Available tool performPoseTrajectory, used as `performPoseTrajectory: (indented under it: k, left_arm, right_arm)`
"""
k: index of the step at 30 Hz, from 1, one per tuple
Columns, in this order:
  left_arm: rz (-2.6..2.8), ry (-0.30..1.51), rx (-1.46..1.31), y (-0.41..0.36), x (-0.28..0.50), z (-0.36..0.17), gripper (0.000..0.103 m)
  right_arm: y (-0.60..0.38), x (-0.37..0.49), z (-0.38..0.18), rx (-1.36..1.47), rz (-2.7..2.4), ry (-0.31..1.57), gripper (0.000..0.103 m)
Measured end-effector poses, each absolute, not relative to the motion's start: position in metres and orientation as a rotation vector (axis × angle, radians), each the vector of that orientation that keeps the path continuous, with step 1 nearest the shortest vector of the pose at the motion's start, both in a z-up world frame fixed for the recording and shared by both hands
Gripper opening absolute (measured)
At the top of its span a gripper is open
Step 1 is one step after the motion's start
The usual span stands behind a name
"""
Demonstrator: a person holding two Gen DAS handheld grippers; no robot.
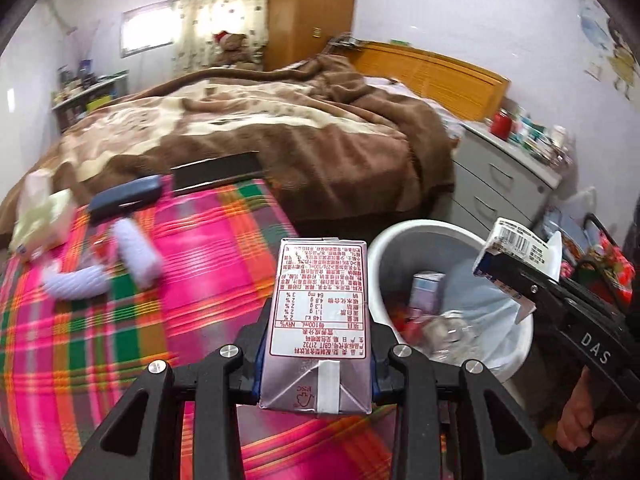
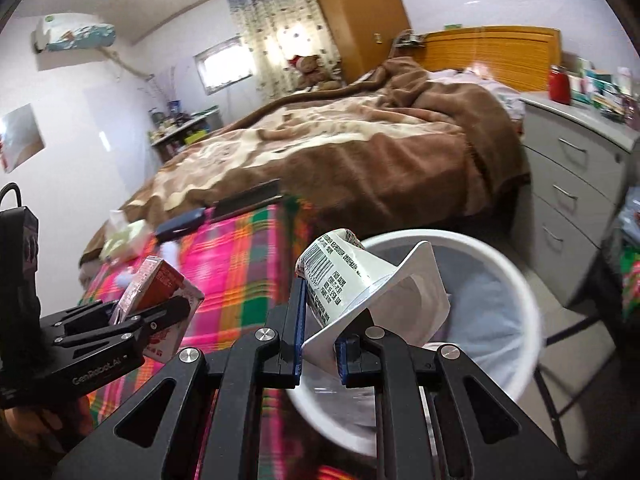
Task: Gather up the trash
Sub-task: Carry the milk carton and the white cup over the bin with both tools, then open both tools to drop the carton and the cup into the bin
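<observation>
My left gripper [image 1: 316, 344] is shut on a drink carton [image 1: 320, 320] with a nutrition label, held over the plaid cloth just left of the white trash bin [image 1: 400, 236]. The carton also shows in the right wrist view [image 2: 164, 292], with my left gripper [image 2: 152, 320] around it. My right gripper [image 2: 320, 340] is shut on a crushed white yogurt cup [image 2: 360, 284] with a barcode, held over the trash bin's rim [image 2: 532, 304]. The cup also shows in the left wrist view [image 1: 516, 244]. The bin has a liner and holds a small box [image 1: 426, 290] and crumpled plastic.
A pink plaid cloth [image 1: 192, 260] covers the bed's foot, with lavender socks [image 1: 132, 252], a dark case [image 1: 124, 198], a black flat box [image 1: 216, 172] and a tissue pack [image 1: 40, 216] on it. A grey drawer unit [image 1: 500, 184] stands right of the bed.
</observation>
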State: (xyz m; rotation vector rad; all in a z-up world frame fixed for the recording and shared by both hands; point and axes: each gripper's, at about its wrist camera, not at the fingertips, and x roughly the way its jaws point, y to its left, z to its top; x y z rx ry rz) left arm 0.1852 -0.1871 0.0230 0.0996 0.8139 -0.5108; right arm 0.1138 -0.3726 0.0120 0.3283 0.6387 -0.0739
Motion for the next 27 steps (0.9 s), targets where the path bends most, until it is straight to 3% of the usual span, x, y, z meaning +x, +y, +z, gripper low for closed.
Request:
performPoseTrajectory:
  k: [16, 18, 20, 21, 22, 27]
  left_arm:
    - [-0.657, 0.902, 0.156, -0.284, 0.190, -0.011, 0.036]
    - [-0.668, 0.906, 0.147, -0.287, 0.192, -0.012, 0.037]
    - [-0.664, 0.907, 0.145, -0.290, 0.194, -0.012, 0.044]
    - [-0.670, 0.910, 0.140, -0.290, 0.195, -0.012, 0.051]
    - [-0.677, 0.911, 0.134, -0.291, 0.196, -0.012, 0.053]
    - [-0.670, 0.908, 0.113, -0.288, 0.197, -0.010, 0.054]
  right_arm:
    - [-0.417, 0.117, -0.017, 0.307, -0.165, 0.792, 0.014]
    - [-0.418, 0.119, -0.018, 0.288, -0.169, 0.823, 0.021]
    - [-0.419, 0.117, -0.017, 0.280, -0.168, 0.832, 0.048]
    - [-0.420, 0.116, -0.017, 0.284, -0.160, 0.832, 0.053]
    - [-0.421, 0.114, -0.016, 0.286, -0.159, 0.827, 0.057]
    - [-0.422, 0.108, -0.013, 0.282, -0.180, 0.812, 0.057]
